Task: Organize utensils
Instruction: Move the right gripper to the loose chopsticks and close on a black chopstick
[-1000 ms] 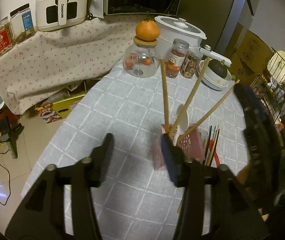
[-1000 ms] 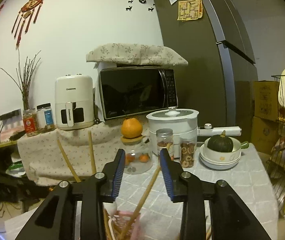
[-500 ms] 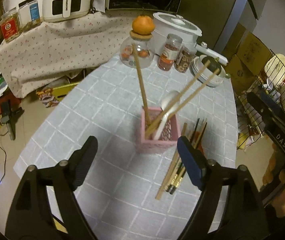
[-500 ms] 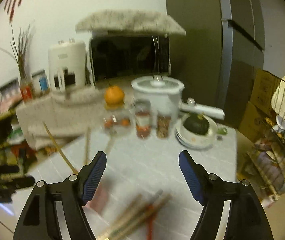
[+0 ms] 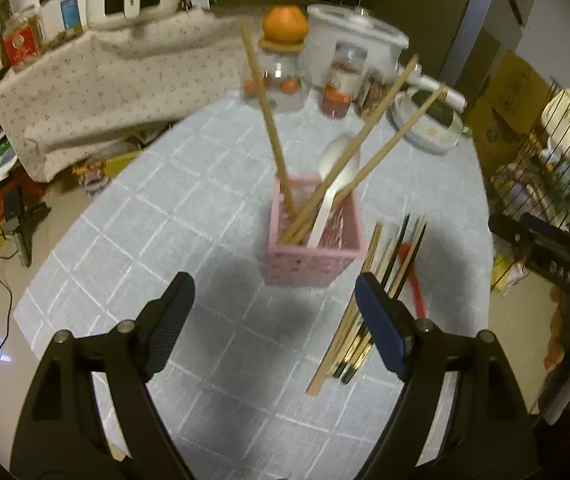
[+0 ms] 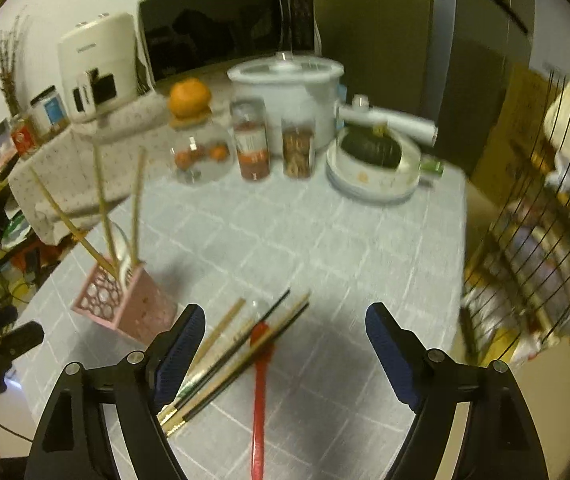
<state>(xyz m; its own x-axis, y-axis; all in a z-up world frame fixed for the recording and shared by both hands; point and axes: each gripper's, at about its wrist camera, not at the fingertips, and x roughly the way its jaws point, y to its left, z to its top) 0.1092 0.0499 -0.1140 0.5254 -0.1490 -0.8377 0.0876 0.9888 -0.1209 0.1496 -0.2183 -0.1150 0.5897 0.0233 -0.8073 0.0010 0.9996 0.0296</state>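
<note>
The loose chopsticks (image 6: 237, 344) and the red spoon (image 6: 260, 392) were seen lying flat on the table (image 6: 325, 240), just beside the pink holder (image 5: 313, 240), which stood well away from the table's edges. The left tool (image 5: 275, 320) stood wide apart and empty, and the right tool (image 6: 285, 344) was opening above the bundle with nothing clamped. The sticks were judged light, stiff and slippery, so they are best taken near the middle, across their length.

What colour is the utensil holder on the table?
Pink utensil holder, with a cut-out lattice side; clearest in the left wrist view.

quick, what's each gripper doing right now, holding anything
left gripper: open, empty, hanging short of the pink holder.
right gripper: jaws opening, nothing gripped, above the loose chopsticks and red spoon.
</note>
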